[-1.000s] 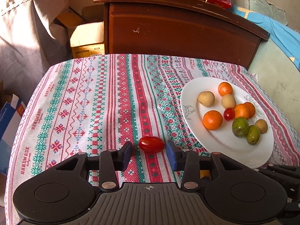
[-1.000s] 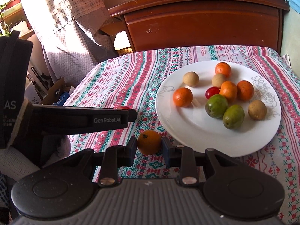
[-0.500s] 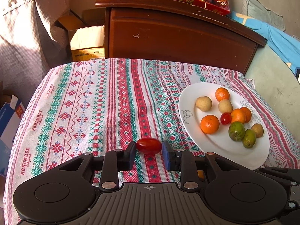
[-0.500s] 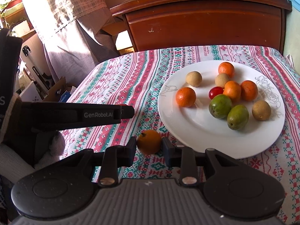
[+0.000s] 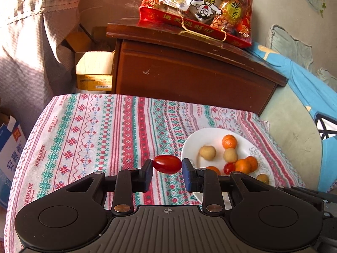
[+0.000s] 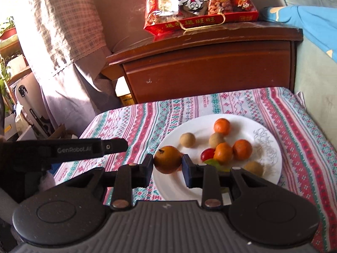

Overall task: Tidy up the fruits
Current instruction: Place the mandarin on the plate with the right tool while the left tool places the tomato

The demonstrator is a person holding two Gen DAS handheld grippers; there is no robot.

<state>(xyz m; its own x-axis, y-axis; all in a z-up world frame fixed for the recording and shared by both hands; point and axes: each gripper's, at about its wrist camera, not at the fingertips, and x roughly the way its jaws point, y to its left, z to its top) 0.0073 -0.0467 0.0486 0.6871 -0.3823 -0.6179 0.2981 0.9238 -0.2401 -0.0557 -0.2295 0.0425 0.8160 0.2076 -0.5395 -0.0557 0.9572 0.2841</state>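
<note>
grippers first: left gripper [image 5: 167, 166] is closed on a red cherry tomato [image 5: 167, 164], pinched lengthwise between both pads and held above the patterned tablecloth [image 5: 88, 139], just left of the white plate [image 5: 189, 147]. right gripper [image 6: 167, 163] is clamped on a small orange fruit [image 6: 167, 159] with a dark stem spot on top, held over the near left rim of that plate [image 6: 271, 168]. the left gripper's black body, lettered genrobot.ai, reaches in from the left of the right wrist view [image 6: 63, 149], beside the orange fruit.

on the plate lie three small oranges [image 6: 222, 126], two pale tan round fruits [image 6: 187, 139], another tan one near the right rim [image 6: 254, 168], and a second red tomato [image 6: 207, 154] touching one of the oranges. a bit of green fruit [image 6: 214, 164] shows behind the right finger.

beyond the cloth-covered table stands a dark wooden cabinet [image 5: 189, 80] with a red snack gift bag [image 5: 198, 6] on top. a cardboard box [image 5: 94, 71] sits to the cabinet's left, by a checked curtain [image 5: 31, 42]. blue bedding [image 5: 305, 80] lies to the right.
</note>
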